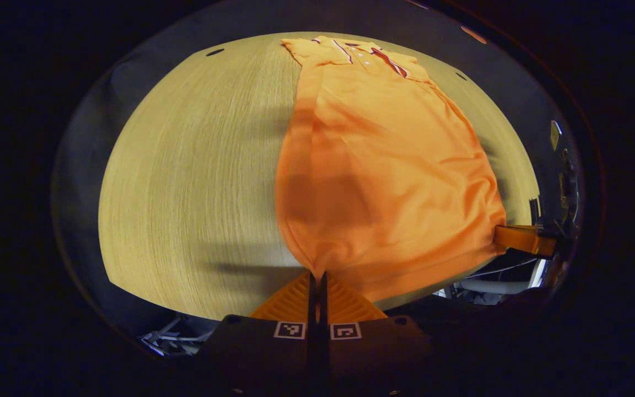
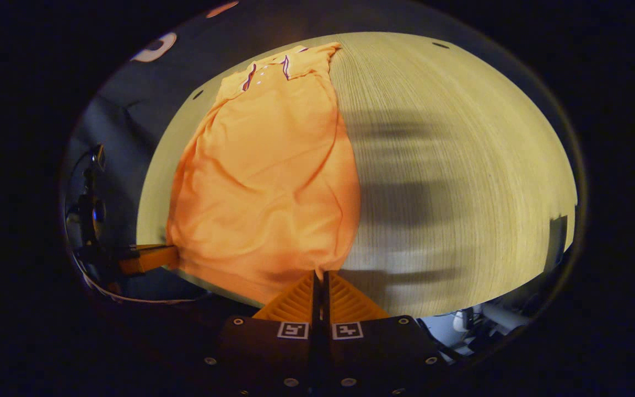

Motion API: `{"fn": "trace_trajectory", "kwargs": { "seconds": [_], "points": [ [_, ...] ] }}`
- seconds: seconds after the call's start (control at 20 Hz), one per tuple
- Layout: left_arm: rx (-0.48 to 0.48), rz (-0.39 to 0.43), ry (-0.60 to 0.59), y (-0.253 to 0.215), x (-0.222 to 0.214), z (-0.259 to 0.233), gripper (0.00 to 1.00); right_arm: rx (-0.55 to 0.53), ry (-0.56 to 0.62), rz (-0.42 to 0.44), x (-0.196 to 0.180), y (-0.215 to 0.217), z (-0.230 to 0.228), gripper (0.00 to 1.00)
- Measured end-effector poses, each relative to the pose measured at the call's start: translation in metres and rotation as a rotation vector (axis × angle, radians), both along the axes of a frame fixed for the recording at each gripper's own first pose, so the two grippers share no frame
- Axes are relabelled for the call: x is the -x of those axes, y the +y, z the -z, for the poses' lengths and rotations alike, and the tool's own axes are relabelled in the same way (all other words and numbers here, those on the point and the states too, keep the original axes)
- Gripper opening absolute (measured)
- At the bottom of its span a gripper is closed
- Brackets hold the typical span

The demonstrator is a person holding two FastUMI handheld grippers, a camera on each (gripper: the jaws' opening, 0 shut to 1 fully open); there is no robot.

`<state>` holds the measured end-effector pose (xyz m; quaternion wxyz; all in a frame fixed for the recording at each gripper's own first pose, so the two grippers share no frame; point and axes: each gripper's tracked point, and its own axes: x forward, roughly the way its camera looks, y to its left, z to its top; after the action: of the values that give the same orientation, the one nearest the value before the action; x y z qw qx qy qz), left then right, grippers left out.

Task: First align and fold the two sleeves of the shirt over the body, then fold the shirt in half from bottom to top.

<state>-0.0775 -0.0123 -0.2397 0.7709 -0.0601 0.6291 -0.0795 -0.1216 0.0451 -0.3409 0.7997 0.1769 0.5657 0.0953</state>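
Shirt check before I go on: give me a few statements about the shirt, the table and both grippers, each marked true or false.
1. The sleeves are already folded in, so the shirt lies as a narrow strip. True.
2. The left gripper is shut on the shirt's bottom hem corner. True.
3. The right gripper hangs open, well above the collar. False: it is shut on the other bottom hem corner, at the end opposite the collar.
4. The shirt is already folded in half from bottom to top. False: it lies full length on the table, collar at the far end.
5. The table is wood-grained. True.
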Motion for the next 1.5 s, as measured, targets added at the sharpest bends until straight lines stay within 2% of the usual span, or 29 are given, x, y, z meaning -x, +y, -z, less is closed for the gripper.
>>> {"fn": "trace_trajectory", "kwargs": {
  "seconds": [0.25, 0.65, 1.0, 1.15, 1.5],
  "points": [
    [0.059, 0.016, -0.092, 0.0, -0.045, -0.033, 0.02, -0.129, -0.106, 0.017, -0.038, 0.008, -0.039, 0.01],
    [0.1, 0.054, -0.195, -0.008, -0.118, -0.064, 0.02, -0.31, -0.206, 0.125, -0.097, 0.022, -0.086, 0.01],
    [0.15, 0.036, -0.302, -0.006, -0.198, -0.099, 0.02, -0.474, -0.303, 0.222, -0.169, 0.024, -0.134, 0.01],
    [0.174, 0.025, -0.337, -0.006, -0.233, -0.109, 0.02, -0.507, -0.333, 0.258, -0.203, 0.024, -0.149, 0.01],
    [0.171, 0.039, -0.42, 0.003, -0.325, -0.118, 0.02, -0.5, -0.4, 0.299, -0.287, 0.008, -0.175, 0.01]
  ]
}}
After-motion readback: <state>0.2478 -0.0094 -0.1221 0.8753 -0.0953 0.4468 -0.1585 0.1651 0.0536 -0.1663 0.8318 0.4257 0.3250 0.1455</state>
